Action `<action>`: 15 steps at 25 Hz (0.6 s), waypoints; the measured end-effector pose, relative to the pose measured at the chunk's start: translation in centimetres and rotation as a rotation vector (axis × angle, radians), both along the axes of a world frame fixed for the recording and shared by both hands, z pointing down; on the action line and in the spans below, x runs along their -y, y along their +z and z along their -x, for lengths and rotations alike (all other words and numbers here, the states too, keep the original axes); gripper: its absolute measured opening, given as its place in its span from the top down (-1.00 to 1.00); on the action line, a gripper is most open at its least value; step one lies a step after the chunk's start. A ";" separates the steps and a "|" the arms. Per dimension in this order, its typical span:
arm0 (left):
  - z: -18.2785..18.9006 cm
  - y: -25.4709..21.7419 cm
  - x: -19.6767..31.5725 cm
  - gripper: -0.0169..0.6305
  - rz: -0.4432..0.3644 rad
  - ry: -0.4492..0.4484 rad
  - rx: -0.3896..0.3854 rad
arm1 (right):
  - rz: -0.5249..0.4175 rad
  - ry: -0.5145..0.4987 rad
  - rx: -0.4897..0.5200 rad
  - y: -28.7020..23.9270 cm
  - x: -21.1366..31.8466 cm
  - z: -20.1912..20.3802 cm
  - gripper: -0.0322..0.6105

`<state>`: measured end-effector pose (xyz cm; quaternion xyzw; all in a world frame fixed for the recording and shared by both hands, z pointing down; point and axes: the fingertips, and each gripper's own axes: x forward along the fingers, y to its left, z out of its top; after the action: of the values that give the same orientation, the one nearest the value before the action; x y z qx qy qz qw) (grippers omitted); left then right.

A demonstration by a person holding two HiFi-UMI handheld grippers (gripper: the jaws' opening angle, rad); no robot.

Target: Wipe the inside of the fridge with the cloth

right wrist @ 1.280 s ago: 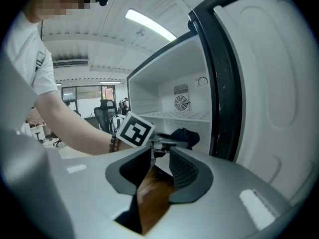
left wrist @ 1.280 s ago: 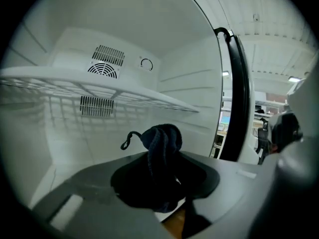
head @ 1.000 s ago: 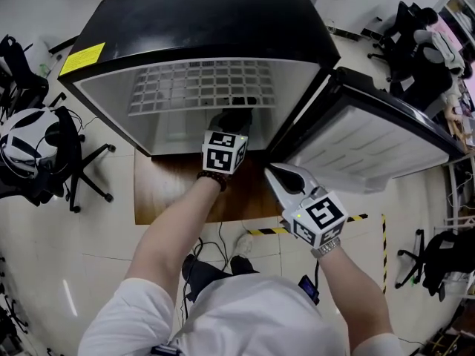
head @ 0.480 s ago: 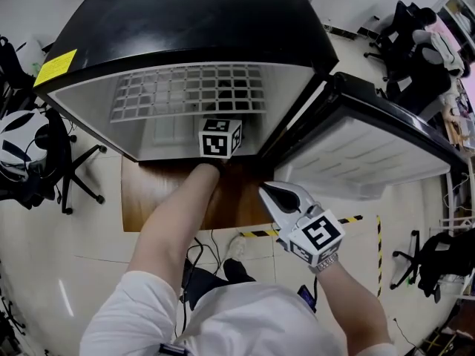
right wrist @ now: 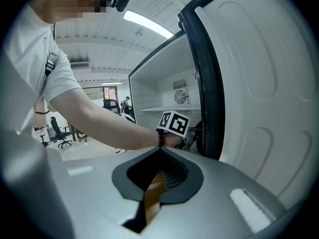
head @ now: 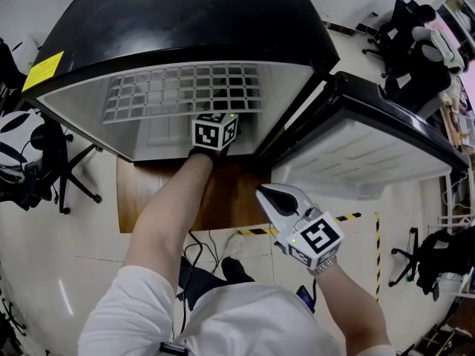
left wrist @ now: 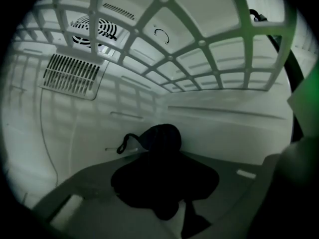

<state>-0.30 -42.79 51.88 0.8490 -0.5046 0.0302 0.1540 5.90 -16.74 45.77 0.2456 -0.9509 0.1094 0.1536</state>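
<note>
Currently: left gripper (left wrist: 167,183), clamped on cloth (left wrist: 159,139) inside fridge (head: 185,21); press flat, sweep into back corners. Right gripper (right wrist: 157,178) clenched, empty, beside door (head: 371,154).

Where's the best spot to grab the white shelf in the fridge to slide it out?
Probably the front bar of the shelf, coming in from the open front with the right tool pinching it top and bottom. It lies flat, and its open grid leaves gaps behind that bar.
</note>
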 end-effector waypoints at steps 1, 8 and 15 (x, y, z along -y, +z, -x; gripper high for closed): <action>-0.3 0.0 -0.1 0.59 0.001 0.016 -0.004 | 0.000 0.000 0.002 -0.1 0.0 0.0 0.89; -1.2 0.0 -1.7 0.63 -0.002 0.070 -0.025 | -0.011 -0.018 0.013 -0.5 -0.7 0.5 0.89; -2.0 -0.8 -4.1 0.63 -0.016 0.103 -0.019 | -0.026 -0.032 0.027 -1.1 -1.9 1.0 0.89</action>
<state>1.65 -38.68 51.10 0.8752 -0.4591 0.0261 0.1502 4.86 -14.87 44.64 0.2307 -0.9580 0.0979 0.1392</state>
